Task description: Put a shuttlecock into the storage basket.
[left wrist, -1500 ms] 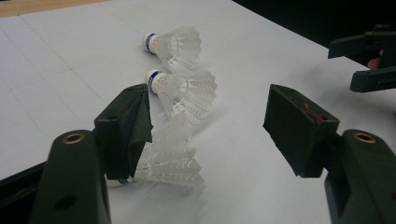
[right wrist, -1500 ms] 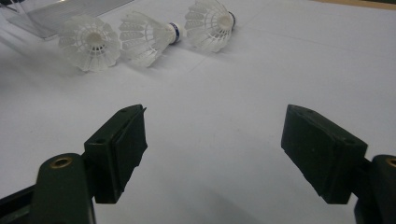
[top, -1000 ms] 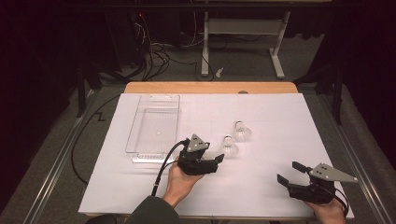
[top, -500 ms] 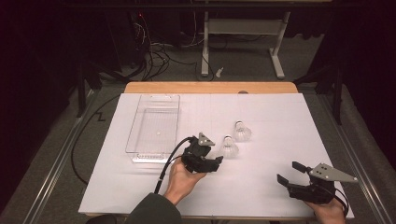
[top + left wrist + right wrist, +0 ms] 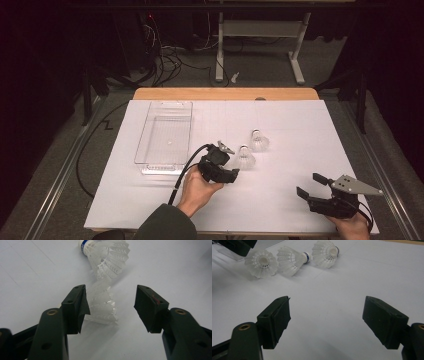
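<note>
Three white feather shuttlecocks lying loose on white table sheet (image 5: 280,210), middle of scene, right of clear plastic tray (image 5: 150,167). Nothing placed in tray yet, so all work left. Nearest-left shuttlecock (image 5: 260,263) between jaws of left gripper (image 5: 231,162). Jaws just been closing, not yet pressing from both sides. Other two shuttlecocks (image 5: 290,260) (image 5: 324,252) untouched just beyond. Right gripper (image 5: 310,184) open wide, holding nothing, near right corner.

Dark green sleeve (image 5: 167,224); matte black two-jaw left gripper (image 5: 231,175) with brass rivets, black cable (image 5: 185,172); right gripper (image 5: 309,186) bears grey triangular plate (image 5: 356,185).
</note>
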A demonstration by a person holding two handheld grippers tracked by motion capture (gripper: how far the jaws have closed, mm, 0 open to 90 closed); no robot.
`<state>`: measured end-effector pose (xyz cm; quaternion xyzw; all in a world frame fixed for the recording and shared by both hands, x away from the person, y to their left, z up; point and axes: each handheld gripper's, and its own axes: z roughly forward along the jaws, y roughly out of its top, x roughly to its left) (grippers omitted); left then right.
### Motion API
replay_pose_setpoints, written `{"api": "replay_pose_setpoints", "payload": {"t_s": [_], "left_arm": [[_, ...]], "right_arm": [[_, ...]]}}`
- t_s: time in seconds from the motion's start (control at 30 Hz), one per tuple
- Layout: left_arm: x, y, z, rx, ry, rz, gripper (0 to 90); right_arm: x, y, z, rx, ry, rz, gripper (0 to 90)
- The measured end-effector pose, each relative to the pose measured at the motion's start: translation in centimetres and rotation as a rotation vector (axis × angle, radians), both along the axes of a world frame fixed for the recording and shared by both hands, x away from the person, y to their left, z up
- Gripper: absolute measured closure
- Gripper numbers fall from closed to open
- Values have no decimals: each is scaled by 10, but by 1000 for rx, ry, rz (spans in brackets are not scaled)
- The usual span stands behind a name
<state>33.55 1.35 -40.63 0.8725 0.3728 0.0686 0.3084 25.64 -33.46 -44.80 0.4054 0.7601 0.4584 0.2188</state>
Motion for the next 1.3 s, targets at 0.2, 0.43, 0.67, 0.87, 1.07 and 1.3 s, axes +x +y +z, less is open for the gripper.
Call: {"api": "replay_pose_setpoints", "payload": {"t_s": [0.2, 0.43, 0.67, 0.87, 1.07, 1.3], "left_arm": [[3, -5, 2, 35, 12, -1, 429], [7, -10, 0, 65, 28, -6, 416], [9, -12, -5, 103, 27, 7, 422], [11, -13, -8, 119, 23, 14, 455], [12, -14, -9, 132, 20, 18, 502], [11, -12, -11, 137, 24, 13, 577]], "right_arm": [[0, 0, 0, 0, 2, 1, 225], [0, 0, 0, 0, 3, 1, 225], [0, 0, 0, -1, 4, 5, 225], [0, 0, -1, 2, 6, 5, 225], [0, 0, -1, 0, 5, 8, 225], [0, 0, 0, -1, 5, 8, 225]]}}
